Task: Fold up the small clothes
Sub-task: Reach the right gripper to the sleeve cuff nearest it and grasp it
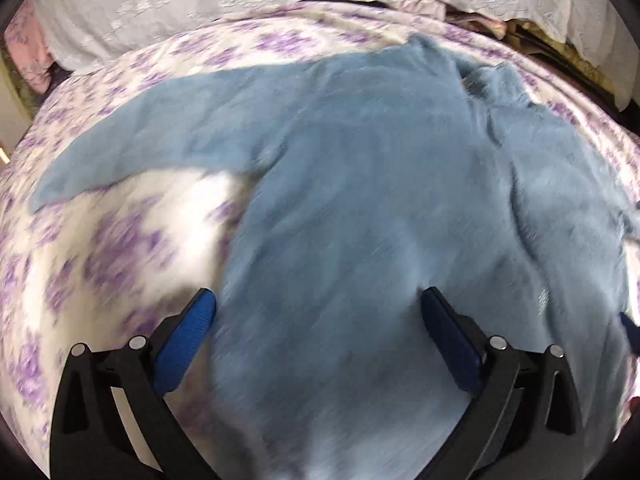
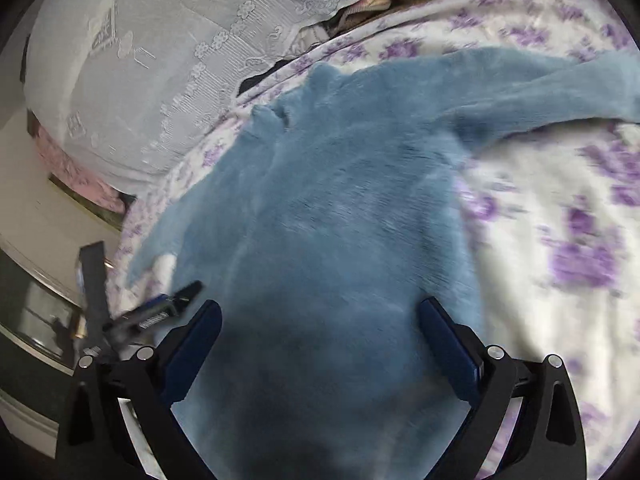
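Lying beneath both spread hand-held grippers: blue sweater.

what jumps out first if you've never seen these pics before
A fuzzy blue sweater fills the middle of both views, spread on a white bedspread with purple flowers, one sleeve stretched out to the side. Next come the blue-padded tools: the left tool and the right tool each stand open over the sweater's lower part. Behind the bed lies white embroidered fabric.
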Motion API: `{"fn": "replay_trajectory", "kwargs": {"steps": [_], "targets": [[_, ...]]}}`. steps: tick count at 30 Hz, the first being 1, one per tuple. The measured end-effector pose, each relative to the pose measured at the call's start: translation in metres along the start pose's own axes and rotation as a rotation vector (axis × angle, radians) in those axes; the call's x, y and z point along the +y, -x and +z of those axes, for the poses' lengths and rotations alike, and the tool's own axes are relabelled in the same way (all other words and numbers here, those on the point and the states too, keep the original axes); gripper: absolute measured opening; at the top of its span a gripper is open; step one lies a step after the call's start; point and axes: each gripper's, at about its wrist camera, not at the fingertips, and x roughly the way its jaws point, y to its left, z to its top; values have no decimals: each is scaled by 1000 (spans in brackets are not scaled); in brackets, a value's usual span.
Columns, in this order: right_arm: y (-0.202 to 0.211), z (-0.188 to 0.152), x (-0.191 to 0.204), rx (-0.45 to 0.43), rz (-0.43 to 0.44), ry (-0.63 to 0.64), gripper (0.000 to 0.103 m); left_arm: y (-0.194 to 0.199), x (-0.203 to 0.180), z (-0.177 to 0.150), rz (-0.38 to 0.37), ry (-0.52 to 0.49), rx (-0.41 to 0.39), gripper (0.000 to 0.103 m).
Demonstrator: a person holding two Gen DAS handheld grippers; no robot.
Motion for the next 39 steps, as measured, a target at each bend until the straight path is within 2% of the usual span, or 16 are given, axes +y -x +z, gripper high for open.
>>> {"fn": "replay_trajectory", "kwargs": {"steps": [3, 4, 9, 11, 14, 15, 17, 19, 21, 24, 29, 33, 34, 36, 37, 39], "targets": [[15, -12, -13, -25, 3, 17, 100, 4, 19, -13, -44, 50, 17, 99], [15, -13, -18, -10, -81, 4, 100, 6, 23, -16, -48, 57, 17, 99], [20, -10, -23, -1, -70, 21, 100, 30, 20, -28, -22, 31, -28, 99], [36, -2, -35, -53, -51, -44, 100, 38, 11, -25, -17, -7, -47, 99], [75, 25, -70, -262, -81, -185, 100, 53, -7, -12, -22, -67, -84, 99], [83, 30, -80, -297, -93, -220, 100, 58, -15, -6, -27, -83, -96, 99], [90, 41, -106, -328, -105, -300, 100, 64, -33, 7, -44, -113, -117, 99], [91, 48, -139, -321, -72, -400, 100, 67, -53, 17, -54, -141, -132, 99], [89, 45, -169, -328, -44, -524, 100, 63, -74, 24, -67, -161, -133, 99], [95, 49, -195, -402, -9, -632, 99, 50, -97, 25, -84, -182, -125, 99], [100, 77, -219, -480, -106, -663, 96, -1, -111, 10, -101, -181, -42, 99], [99, 87, -236, -563, -169, -643, 95, -2, -109, 7, -129, -166, -67, 99], [97, 90, -236, -577, -193, -614, 91, -4, -110, 7, -129, -166, -67, 99], [93, 93, -238, -612, -238, -580, 75, -4, -111, 7, -130, -167, -70, 99], [94, 92, -241, -623, -226, -601, 62, -4, -110, 6, -132, -166, -70, 99], [98, 84, -250, -651, -78, -648, 50, -3, -108, 6, -134, -164, -70, 99]]}}
